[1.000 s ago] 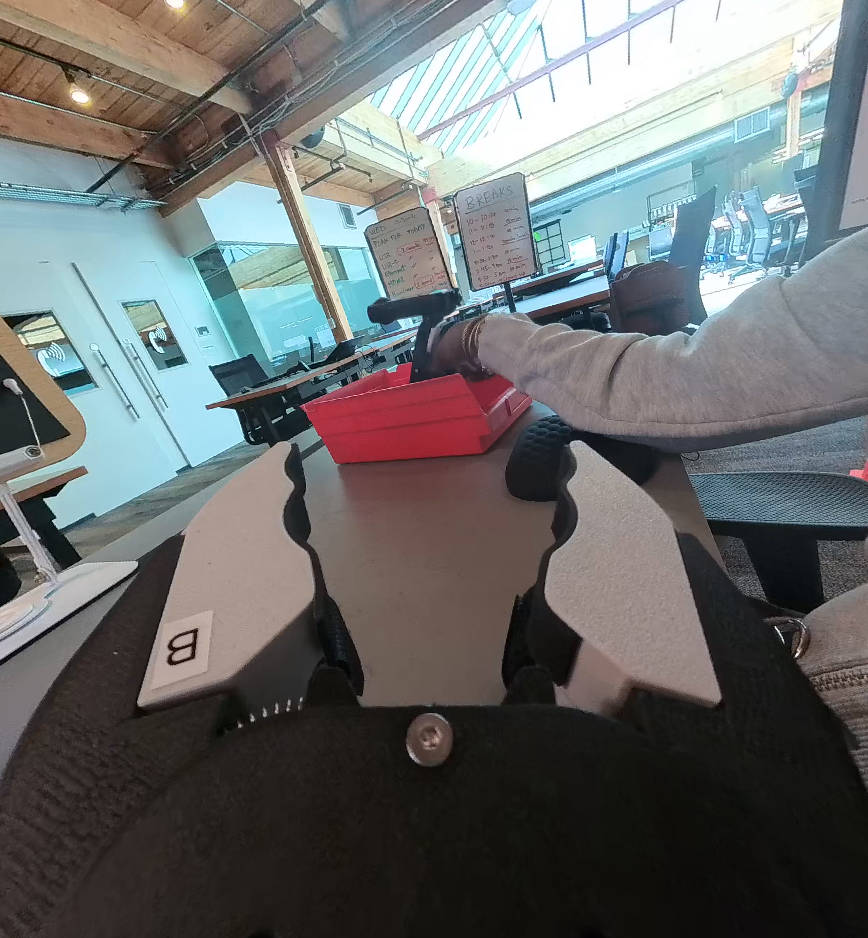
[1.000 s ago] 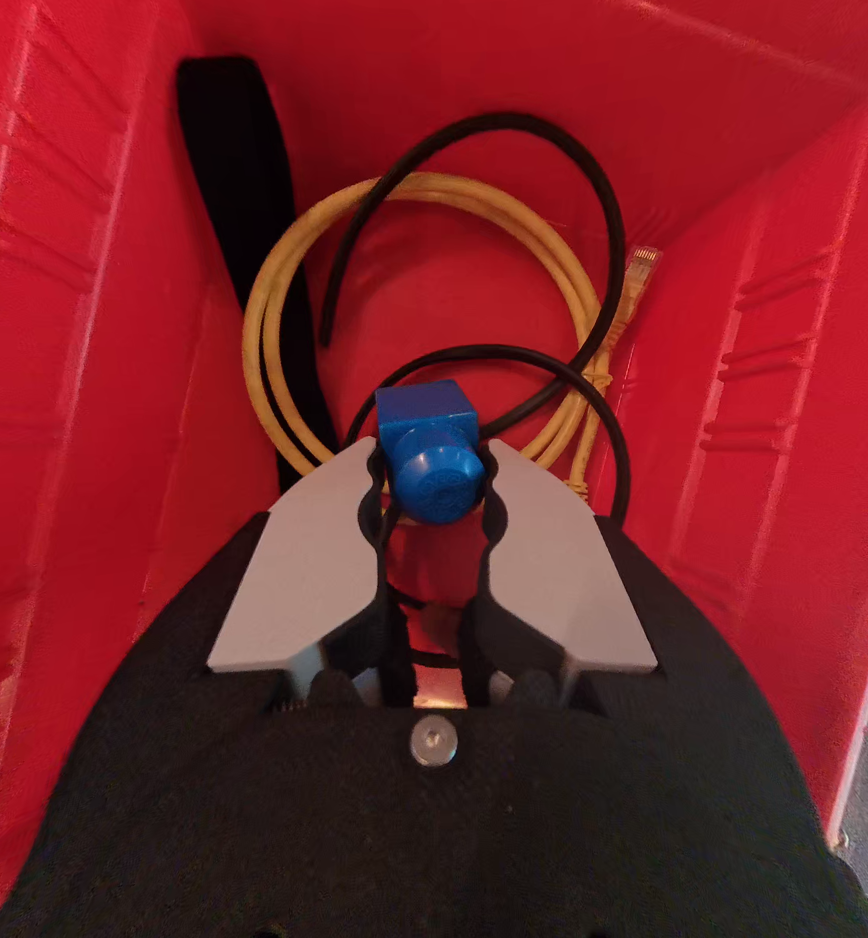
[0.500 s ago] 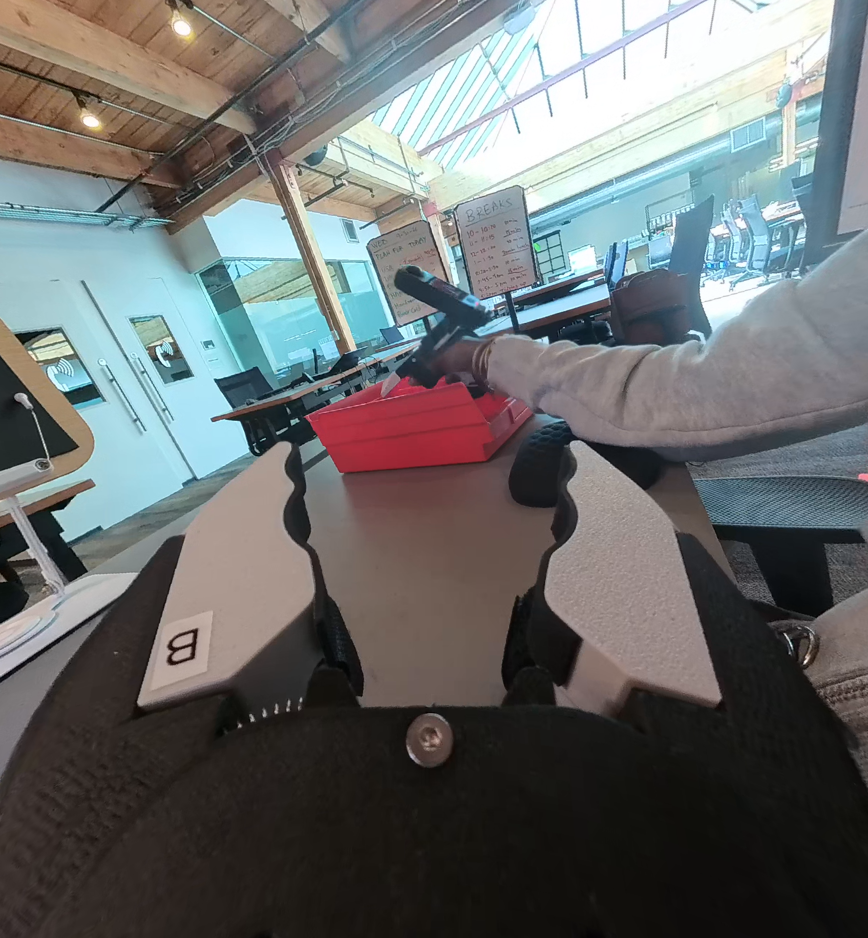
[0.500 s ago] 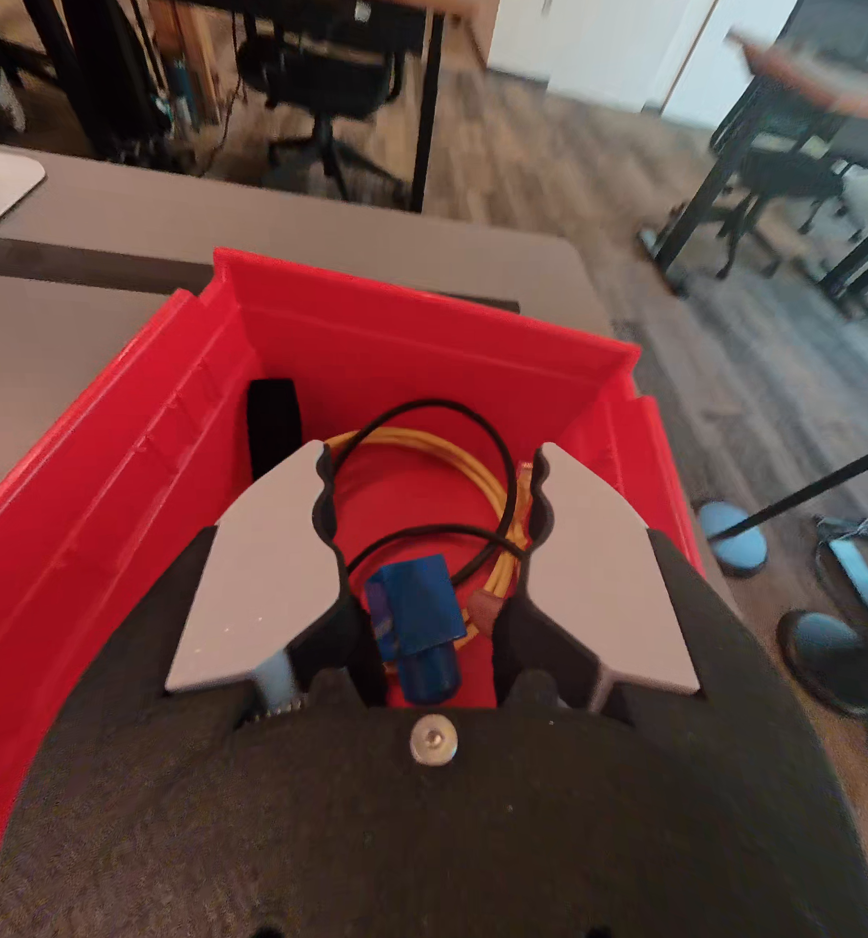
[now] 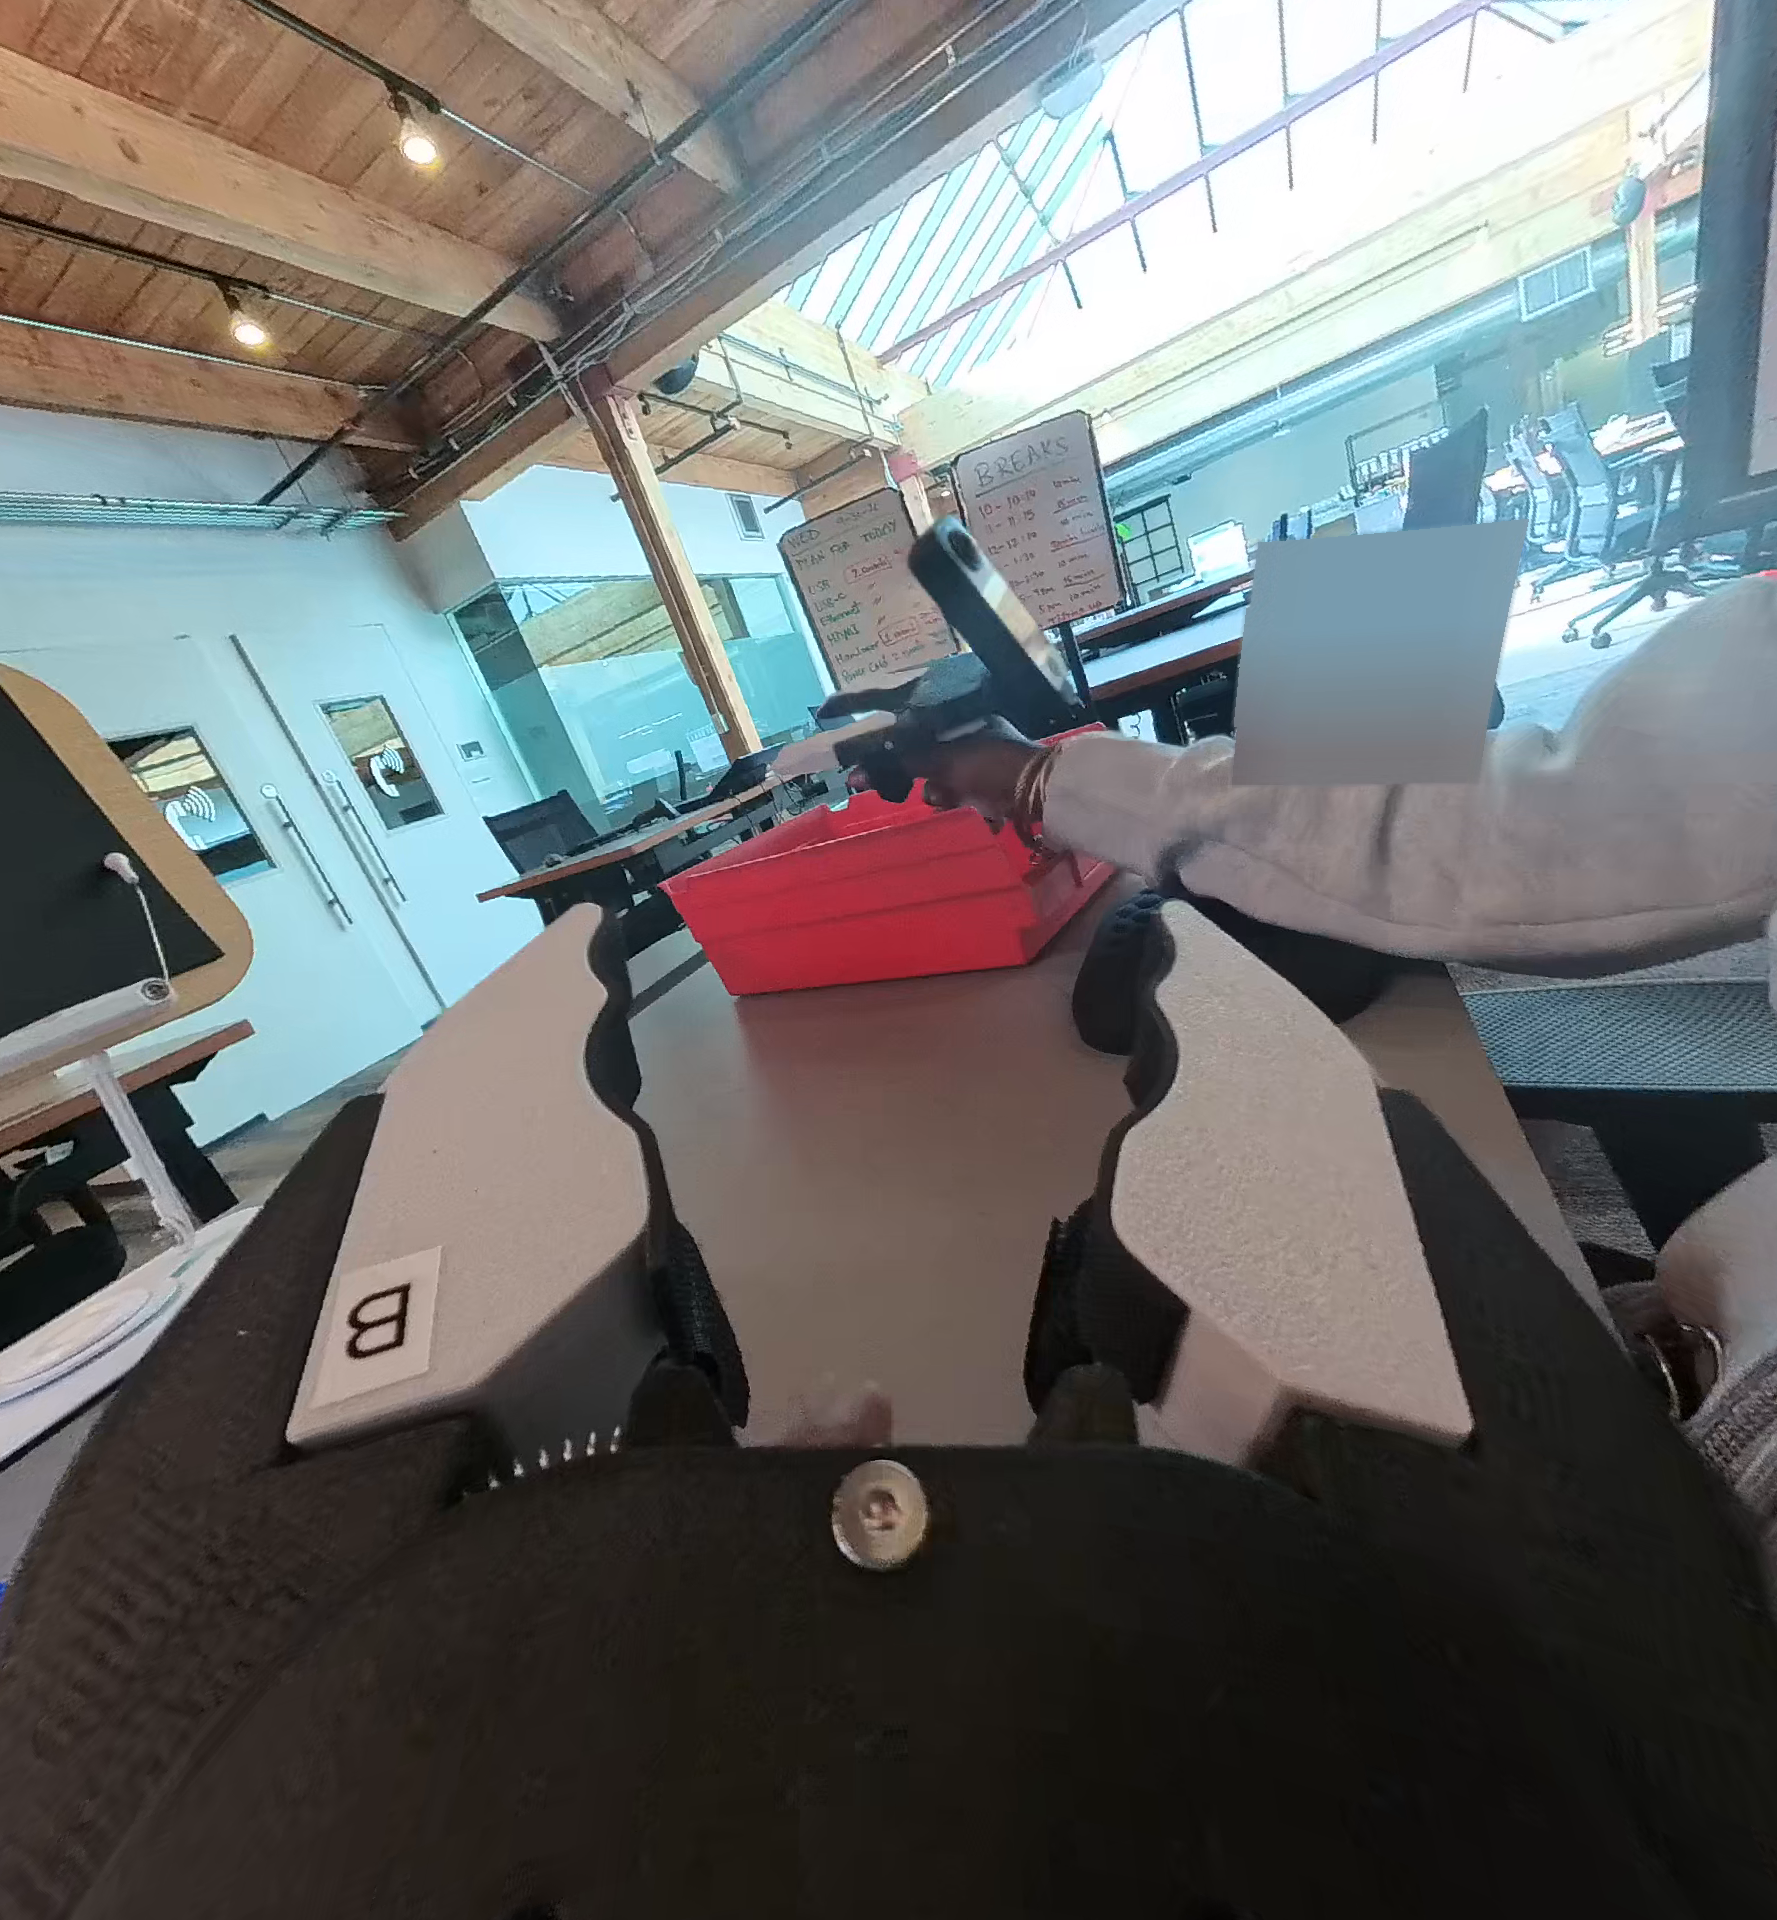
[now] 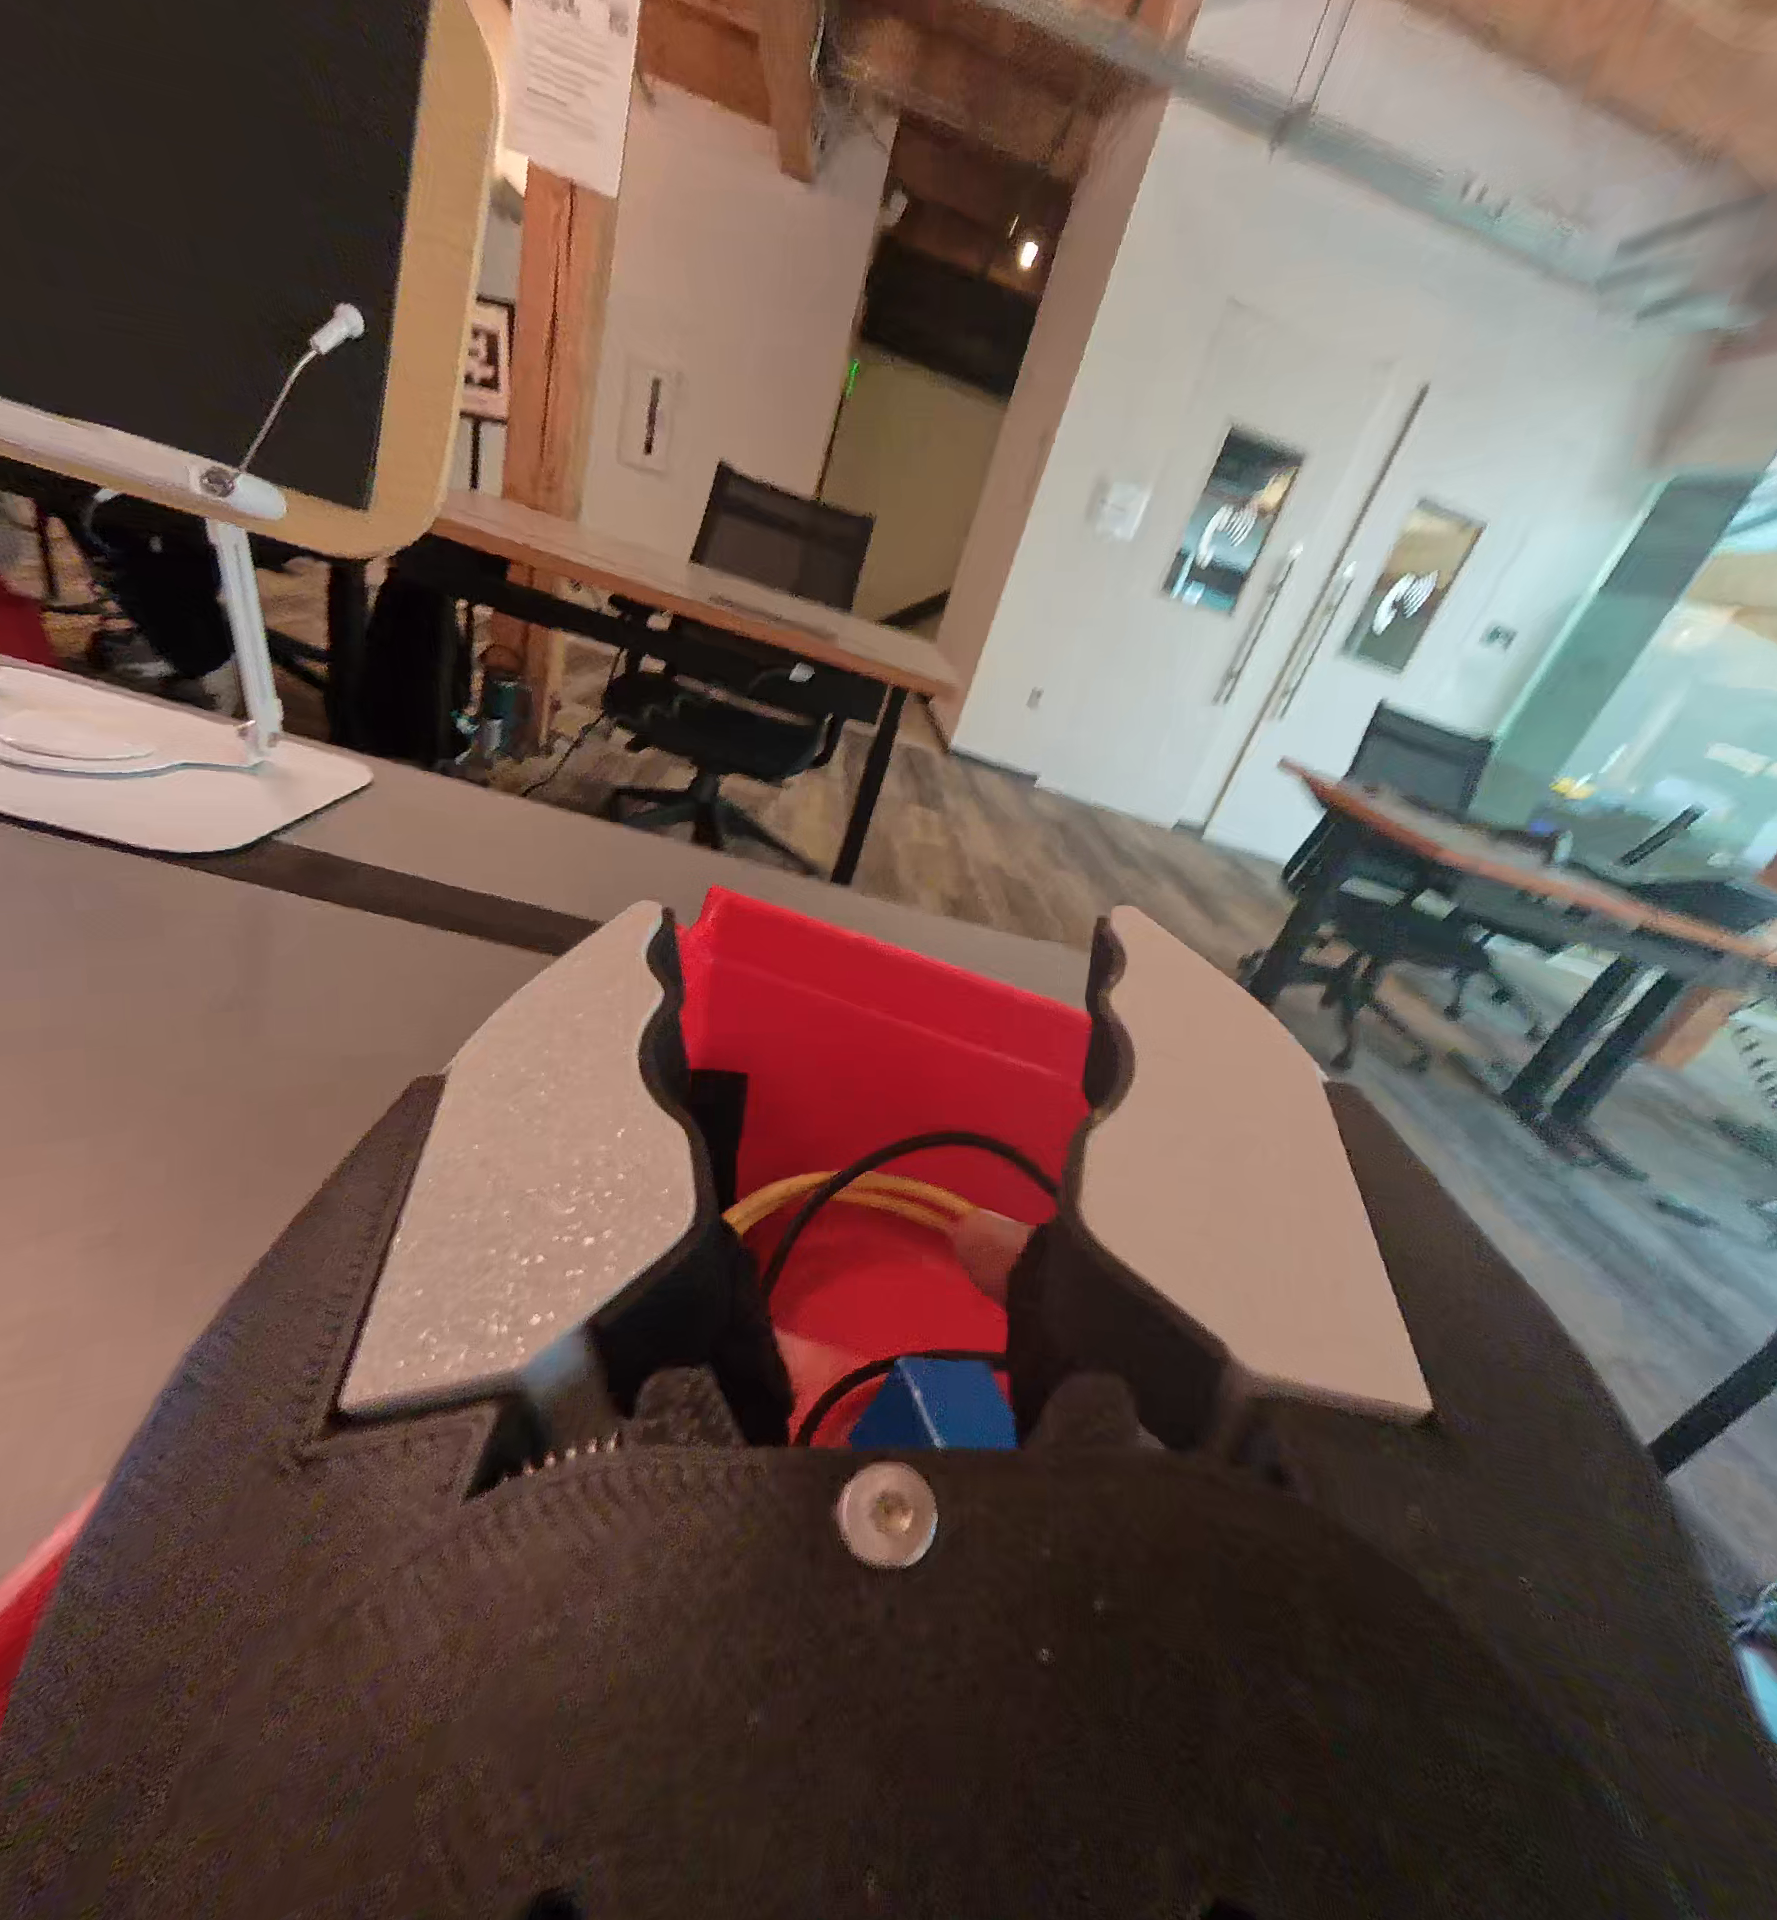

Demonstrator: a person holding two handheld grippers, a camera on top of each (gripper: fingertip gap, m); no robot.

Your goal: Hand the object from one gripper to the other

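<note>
The small blue plastic block with a round knob point(image 6: 934, 1405) lies down inside the red plastic bin point(image 6: 863, 1013), low in the right wrist view, just behind the gripper's black base. The right gripper point(image 6: 884, 1039) hangs above the bin with its two grey fingers point(image 6: 541, 1174) spread wide, and it holds nothing. So the hand-over looks not yet done: the block has to be picked up out of the bin, carried to the other gripper and passed across.

The left gripper point(image 5: 879, 1039) waits low over the near end of the smooth grey desk point(image 5: 863, 1122). Its jaws are wide apart too, with only bare desk between them. In the left wrist view the bin point(image 5: 863, 914) sits toward the far end of the desk, well apart from the left gripper, and a hand point(image 5: 967, 774) in a pale grey sleeve holds the right gripper over it.

The bin has hard, shiny walls with ridges on the outside. Inside it a yellow cable point(image 6: 832, 1200) and a thin black cable point(image 6: 925, 1148) curl in loops, bendy and smooth, and a flat black strap point(image 6: 720, 1117) leans on the left wall. The fingers look rough and grainy on top, with wavy black edges on the inner sides. A lumpy black rubber thing point(image 5: 1118, 977) lies by the desk's right edge, partly hidden
</note>
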